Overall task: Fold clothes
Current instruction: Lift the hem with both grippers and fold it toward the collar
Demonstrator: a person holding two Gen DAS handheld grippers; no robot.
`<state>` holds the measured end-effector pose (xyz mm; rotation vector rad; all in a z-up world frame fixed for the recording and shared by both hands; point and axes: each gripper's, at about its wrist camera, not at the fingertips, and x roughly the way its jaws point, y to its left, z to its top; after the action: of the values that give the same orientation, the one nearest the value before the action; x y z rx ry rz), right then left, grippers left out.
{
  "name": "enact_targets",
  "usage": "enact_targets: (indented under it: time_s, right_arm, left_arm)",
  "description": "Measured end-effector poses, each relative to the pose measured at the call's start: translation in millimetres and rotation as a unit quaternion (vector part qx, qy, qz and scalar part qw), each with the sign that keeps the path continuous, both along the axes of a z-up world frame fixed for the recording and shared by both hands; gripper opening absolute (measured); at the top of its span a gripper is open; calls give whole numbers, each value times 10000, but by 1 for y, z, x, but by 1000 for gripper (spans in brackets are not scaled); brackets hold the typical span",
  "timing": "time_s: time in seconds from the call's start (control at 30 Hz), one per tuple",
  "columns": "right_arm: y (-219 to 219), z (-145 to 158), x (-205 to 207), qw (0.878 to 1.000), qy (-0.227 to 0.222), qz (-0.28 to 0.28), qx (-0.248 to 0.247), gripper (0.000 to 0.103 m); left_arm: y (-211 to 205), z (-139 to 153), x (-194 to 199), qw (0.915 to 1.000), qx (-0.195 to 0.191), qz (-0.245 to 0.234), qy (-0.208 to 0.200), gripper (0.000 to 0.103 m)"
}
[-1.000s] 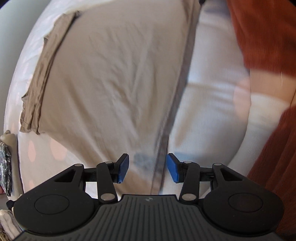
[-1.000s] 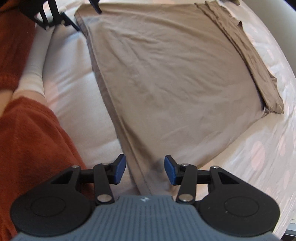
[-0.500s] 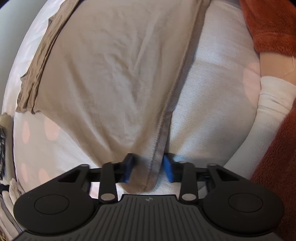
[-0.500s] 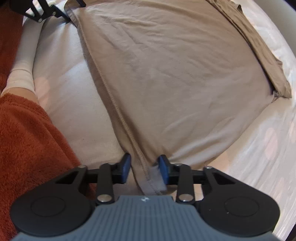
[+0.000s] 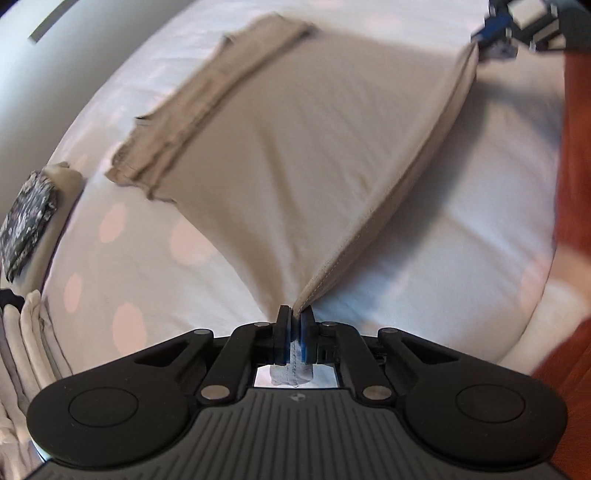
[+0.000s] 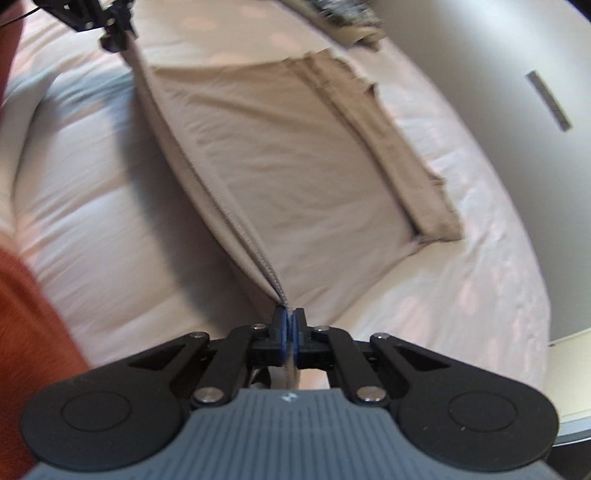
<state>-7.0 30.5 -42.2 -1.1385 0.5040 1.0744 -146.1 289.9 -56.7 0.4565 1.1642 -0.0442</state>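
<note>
The left hand-held gripper [image 5: 294, 318] sits at the bottom centre of its own view, its blue-padded fingers pressed together on a hemmed corner of the beige garment [image 5: 295, 140]. A short tab of the cloth pokes out behind the pads. From that pinch the hem rises as a taut ridge toward the upper right of the frame, where the right hand-held gripper [image 5: 491, 35] shows small and blurred, touching the far corner of the same edge.

In the right wrist view, the right hand-held gripper [image 6: 289, 320] is likewise pinching the garment [image 6: 295, 162] at the bottom centre, with a stitched double edge running up and left to the left hand-held gripper [image 6: 118, 35] in the upper left corner. The held edge is lifted between the two corners, while the rest of the garment slopes down onto the bed [image 6: 92, 206]. A folded-in sleeve strip [image 6: 388, 147] lies along the side away from the held edge.

The bed cover [image 5: 140, 288] is white with pale pink dots. At the left edge of the left view sits a stack of folded pale clothes [image 5: 22, 339], and above it a dark patterned item [image 5: 27, 225]. An orange-red sleeve [image 5: 576, 147] fills the right margin.
</note>
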Motion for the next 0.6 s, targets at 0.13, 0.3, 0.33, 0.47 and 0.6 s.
enact_targets:
  time_s: [0.13,0.3,0.33,0.47,0.6]
  right_arm:
    - [14,31,25,9982,-346,-241,419,3]
    - [41,59,64,9948,-656,-415,666,3]
    - [48,62,71,9941,-711,-426,695,3]
    - [76,75,106,9923,-832,-476,782,3]
    - [107,75,146,9921,-914,-484,707,3]
  left_arm:
    - [15,38,21,9986,-27,273,-456,3]
    - [36,72,65,9953,180,437,-842,3]
    - [41,76,75,9951,186,442,-860,3]
    - [61,88,114,9941,267,470,-938,3]
    - [81,93,148,9935,246,537,-972,3]
